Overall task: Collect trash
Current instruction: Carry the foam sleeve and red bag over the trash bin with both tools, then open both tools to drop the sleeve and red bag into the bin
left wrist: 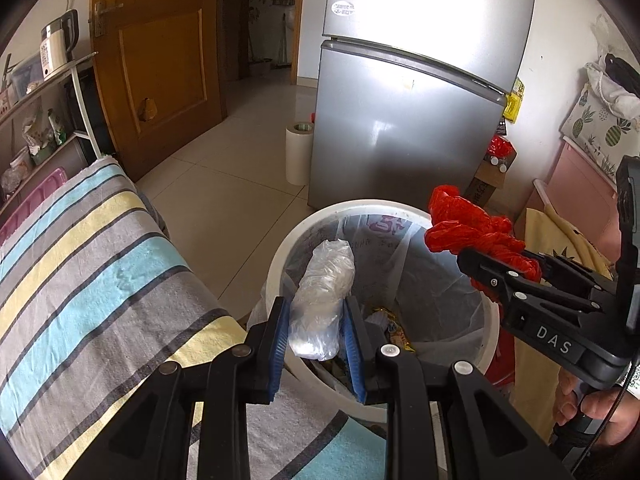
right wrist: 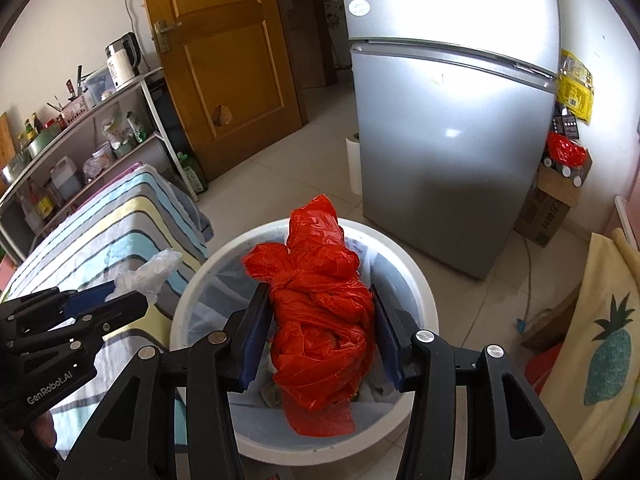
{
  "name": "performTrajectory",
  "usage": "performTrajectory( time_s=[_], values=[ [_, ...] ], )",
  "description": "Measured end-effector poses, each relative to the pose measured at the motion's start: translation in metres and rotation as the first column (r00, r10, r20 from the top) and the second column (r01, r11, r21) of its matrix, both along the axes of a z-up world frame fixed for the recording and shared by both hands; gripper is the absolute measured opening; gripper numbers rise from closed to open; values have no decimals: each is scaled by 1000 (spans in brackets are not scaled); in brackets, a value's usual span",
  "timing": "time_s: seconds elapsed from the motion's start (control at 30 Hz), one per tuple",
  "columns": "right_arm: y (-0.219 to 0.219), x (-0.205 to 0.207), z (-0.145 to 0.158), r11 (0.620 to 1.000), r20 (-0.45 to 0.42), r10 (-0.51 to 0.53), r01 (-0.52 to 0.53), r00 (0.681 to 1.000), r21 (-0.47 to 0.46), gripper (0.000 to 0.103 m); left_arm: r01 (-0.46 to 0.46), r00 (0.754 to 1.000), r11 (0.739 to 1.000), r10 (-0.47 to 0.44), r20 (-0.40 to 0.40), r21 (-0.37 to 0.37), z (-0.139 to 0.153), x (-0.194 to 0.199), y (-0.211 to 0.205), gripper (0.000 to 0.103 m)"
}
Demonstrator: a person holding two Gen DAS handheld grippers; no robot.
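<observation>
Left gripper (left wrist: 316, 344) is clamping a crumpled clear plastic bag (left wrist: 320, 300) in its fingers, hanging over the near rim of the white trash bin (left wrist: 280, 256). Right gripper (right wrist: 320, 336) is gripping a knotted red plastic bag (right wrist: 316, 304) directly above the bin's opening. Left view is showing wrappers in the lined bin; right view is showing the shelf with bottles (right wrist: 44, 200).

Left gripper (left wrist: 316, 344) and right gripper (right wrist: 318, 336) extend forward, fingers partly closed.
</observation>
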State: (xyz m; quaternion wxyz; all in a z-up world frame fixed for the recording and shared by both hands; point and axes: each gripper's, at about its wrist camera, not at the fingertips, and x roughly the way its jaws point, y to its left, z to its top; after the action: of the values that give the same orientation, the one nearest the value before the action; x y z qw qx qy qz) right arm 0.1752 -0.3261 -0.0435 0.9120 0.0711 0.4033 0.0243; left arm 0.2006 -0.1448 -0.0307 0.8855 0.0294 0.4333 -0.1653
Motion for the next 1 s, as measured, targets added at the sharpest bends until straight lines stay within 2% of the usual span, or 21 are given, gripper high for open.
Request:
performTrajectory(
  time_s=[0.3, 0.37, 0.43, 1.0],
  values=[
    [-8, 5, -22, 999, -71, -12, 10, 997, -36, 53, 3, 1000, 1000, -3, -23, 13, -9, 5, -2, 29],
    [-9, 4, -22, 999, -68, -15, 13, 998, -40, 56, 2, 1000, 1000, -2, -28, 4, -10, 5, -2, 39],
    [-8, 3, -21, 999, -64, -16, 14, 998, -36, 58, -5, 1000, 1000, 5, -31, 3, -11, 5, -1, 42],
    [7, -24, 6, 999, 23, -32, 33, 999, -28, 60, -35, 999, 999, 35, 34, -2, 11, -17, 17, 43]
  ],
)
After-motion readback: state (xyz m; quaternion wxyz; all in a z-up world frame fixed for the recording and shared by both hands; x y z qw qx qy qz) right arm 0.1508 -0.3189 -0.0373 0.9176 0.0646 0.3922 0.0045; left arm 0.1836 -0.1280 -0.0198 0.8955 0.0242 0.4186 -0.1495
